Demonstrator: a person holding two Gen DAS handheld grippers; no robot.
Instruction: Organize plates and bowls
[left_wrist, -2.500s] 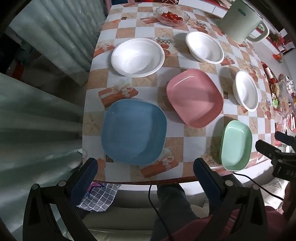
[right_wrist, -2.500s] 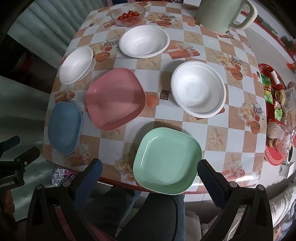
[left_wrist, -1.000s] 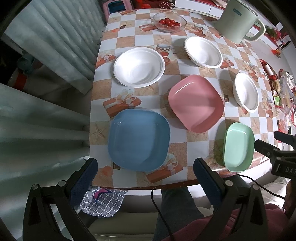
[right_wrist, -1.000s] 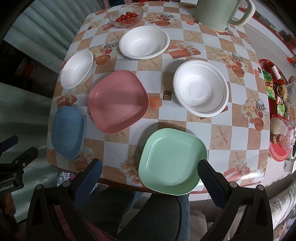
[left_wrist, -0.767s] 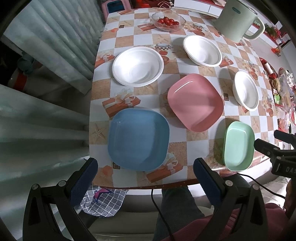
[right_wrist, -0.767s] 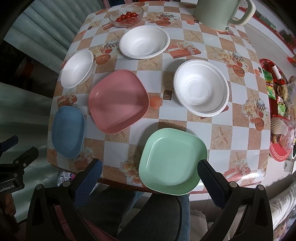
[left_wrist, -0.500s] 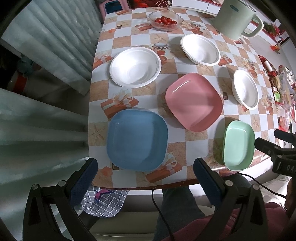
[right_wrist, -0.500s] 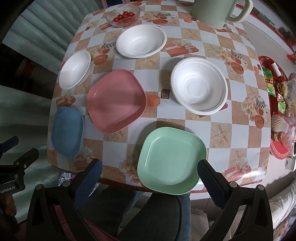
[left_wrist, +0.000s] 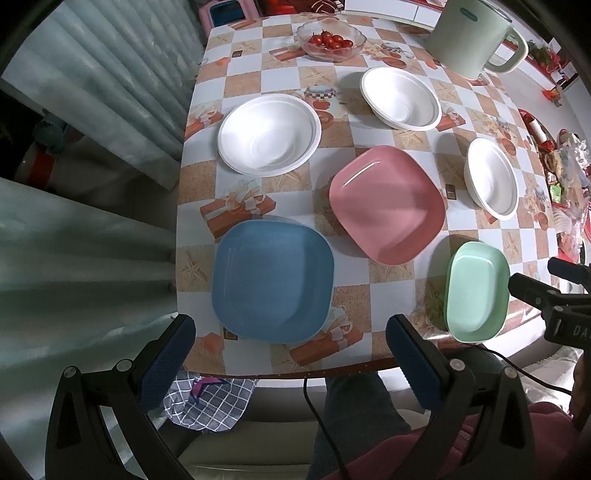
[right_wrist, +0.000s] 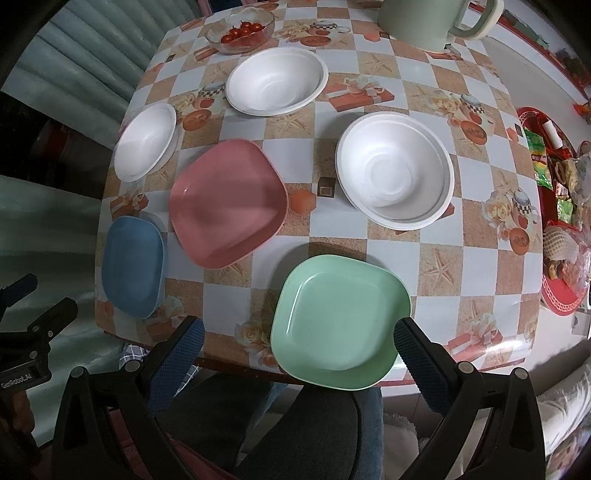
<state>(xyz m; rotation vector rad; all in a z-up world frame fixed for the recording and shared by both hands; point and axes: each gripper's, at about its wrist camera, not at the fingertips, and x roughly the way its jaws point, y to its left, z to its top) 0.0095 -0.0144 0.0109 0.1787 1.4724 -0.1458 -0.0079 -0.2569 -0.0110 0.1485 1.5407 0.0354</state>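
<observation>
left gripper (left_wrist: 290, 350) hangs above the near table edge with jaws spread wide and nothing between them, lined up on the blue plate (left_wrist: 272, 280) just ahead of it. right gripper (right_wrist: 297, 354) is likewise spread and empty, its jaws straddling the near rim of the green plate (right_wrist: 340, 321), which overhangs the table edge slightly; no contact with either plate is visible. beyond these, the pink plate (right_wrist: 227, 201) lies between blue and green, apart from both. three white bowls sit further out, each separate: the left bowl (left_wrist: 269, 133), the far bowl (right_wrist: 277, 80) and the right bowl (right_wrist: 395, 181). judgement: nothing is stacked yet, so the task stands at its start; each claw is placed over the plate nearest its own side, presumably so that plates can be gathered into one pile and bowls nested in another. a glass dish of tomatoes (left_wrist: 331, 40) and a pale green kettle (left_wrist: 474, 35) stand at the far end of the checked tablecloth (left_wrist: 384, 273), clear of the work. the green plate's overhang offers the easiest rim to pinch.
</observation>
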